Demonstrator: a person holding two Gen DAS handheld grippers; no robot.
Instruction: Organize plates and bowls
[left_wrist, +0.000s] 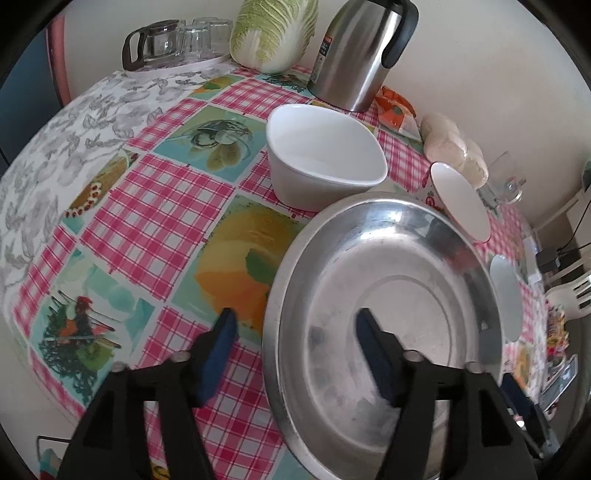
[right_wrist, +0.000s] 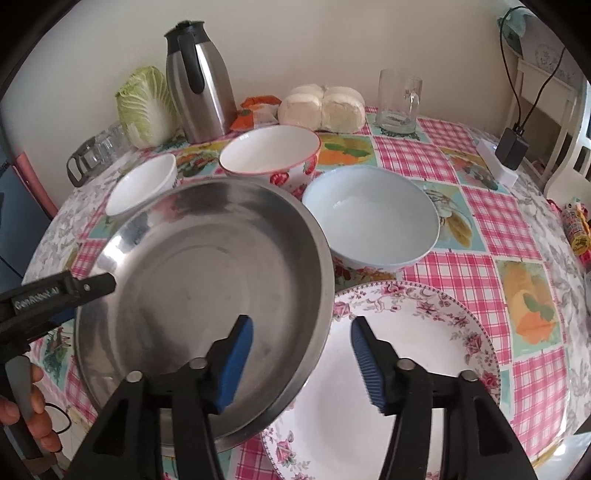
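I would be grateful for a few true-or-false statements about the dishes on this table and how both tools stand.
1. The steel pan overlaps the floral plate. True.
2. The right tool is clamped on the pan's rim. False: its jaws stand open, astride the rim.
3. The pale blue bowl is empty. True.
4. The left tool holds the white bowl. False: it is open at the pan's edge.
5. The thermos lies on its side. False: it stands upright.
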